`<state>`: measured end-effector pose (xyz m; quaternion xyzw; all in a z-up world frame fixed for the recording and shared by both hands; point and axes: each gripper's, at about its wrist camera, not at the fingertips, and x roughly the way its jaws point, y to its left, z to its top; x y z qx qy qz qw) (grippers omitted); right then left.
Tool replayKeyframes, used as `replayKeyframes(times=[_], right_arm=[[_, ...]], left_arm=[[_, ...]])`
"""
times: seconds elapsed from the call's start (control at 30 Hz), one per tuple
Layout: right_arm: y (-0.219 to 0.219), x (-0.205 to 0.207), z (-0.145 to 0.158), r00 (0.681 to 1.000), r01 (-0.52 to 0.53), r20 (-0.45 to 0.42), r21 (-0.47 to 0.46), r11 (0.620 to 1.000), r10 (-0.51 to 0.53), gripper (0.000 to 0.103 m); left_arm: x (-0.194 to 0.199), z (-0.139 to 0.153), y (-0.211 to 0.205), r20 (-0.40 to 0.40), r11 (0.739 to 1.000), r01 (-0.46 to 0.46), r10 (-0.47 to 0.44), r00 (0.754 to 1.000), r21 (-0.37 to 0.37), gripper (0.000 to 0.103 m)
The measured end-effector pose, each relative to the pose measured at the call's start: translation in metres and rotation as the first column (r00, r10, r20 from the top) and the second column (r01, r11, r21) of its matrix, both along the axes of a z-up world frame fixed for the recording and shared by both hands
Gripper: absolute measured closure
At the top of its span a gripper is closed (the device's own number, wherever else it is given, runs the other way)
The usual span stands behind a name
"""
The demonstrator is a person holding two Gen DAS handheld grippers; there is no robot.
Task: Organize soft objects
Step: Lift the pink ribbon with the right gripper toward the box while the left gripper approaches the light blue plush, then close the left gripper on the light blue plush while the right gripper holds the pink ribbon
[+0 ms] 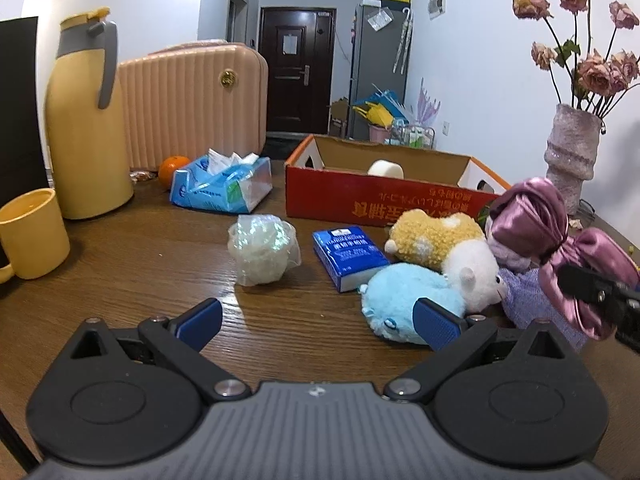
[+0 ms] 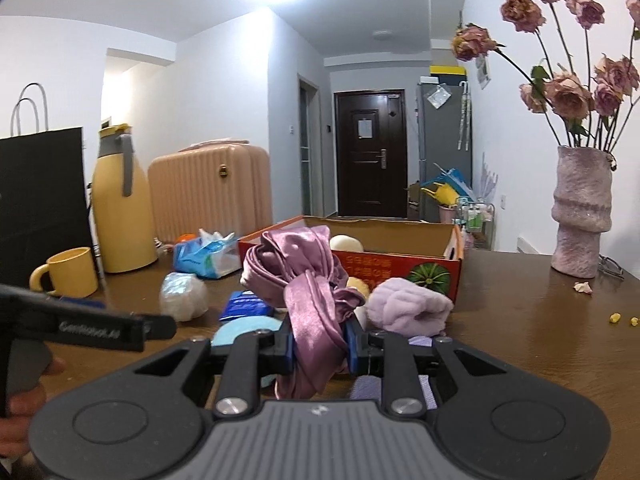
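So, one wooden table (image 1: pixel 120 248) is seen, with everything piled on it. At the back left, one pink case (image 1: pixel 192 104) is stood up, and one black bag (image 2: pixel 40 192) is parked at the far left. One red cardboard box (image 1: pixel 384 196) is set mid-table, open on top, with one pale roll (image 1: pixel 385 169) inside it. One yellow flask (image 1: pixel 86 120) and one yellow mug (image 1: pixel 34 234) are lined up on the left. One pink vase (image 1: pixel 570 156) with dried roses is placed on the right, well apart from the pile.

Three plush toys are counted just in front of the box: one blue plush (image 1: pixel 404 300), one tan plush (image 1: pixel 434 236) and one white plush (image 1: pixel 474 276), all bunched together and touching. One lilac cloth (image 2: pixel 408 308) is slumped beside them. One tissue pack (image 1: pixel 222 184), one clear bag (image 1: pixel 260 252) of something whitish, one blue book (image 1: pixel 348 256) and one orange (image 1: pixel 173 170) are scattered to the left of the toys.

The satin scarf (image 2: pixel 308 304), one of it, is clamped between the pads of the right gripper (image 2: pixel 318 350) and is held up above the plush pile, so part of the box front is blocked in the right wrist view.

The left gripper (image 1: pixel 316 320) is held wide apart over bare tabletop, nothing between its fingers; its right finger is seen overlapping the blue plush, though contact can't be told.
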<state>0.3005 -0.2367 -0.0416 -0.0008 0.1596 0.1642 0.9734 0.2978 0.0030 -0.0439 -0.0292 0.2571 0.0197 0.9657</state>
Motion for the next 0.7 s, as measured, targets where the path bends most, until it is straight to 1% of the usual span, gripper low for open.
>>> replayKeyframes(times=[0.1,0.23,0.3,0.43,0.53,0.7], right_arm=[[-0.005,0.008,-0.002,1.0,0.02,-0.002,0.001,1.0,-0.02,0.08],[-0.015,0.014,-0.002,0.998,0.059,0.029,0.007,0.998,-0.059,0.08],[-0.019,0.018,-0.002,0.997,0.07,0.037,0.004,0.998,-0.07,0.08],[-0.028,0.028,-0.003,0.996,0.087,0.031,0.012,0.996,-0.087,0.08],[-0.032,0.035,-0.005,0.994,0.1,0.042,-0.001,0.995,-0.1,0.08],[-0.041,0.049,-0.008,0.992,0.122,0.037,-0.008,0.992,-0.122,0.08]], left_arm=[[0.006,-0.003,-0.004,-0.022,1.0,0.019,-0.019,1.0,-0.006,0.0],[0.016,-0.009,-0.015,-0.046,0.999,0.033,-0.031,0.998,0.024,0.0],[0.021,-0.01,-0.02,-0.053,0.999,0.043,-0.042,0.998,0.027,0.0],[0.032,-0.012,-0.03,-0.058,0.998,0.063,-0.062,0.996,0.019,0.0],[0.039,-0.013,-0.039,-0.056,0.996,0.084,-0.083,0.995,0.011,0.0],[0.053,-0.015,-0.055,-0.059,0.994,0.097,-0.094,0.994,0.044,0.0]])
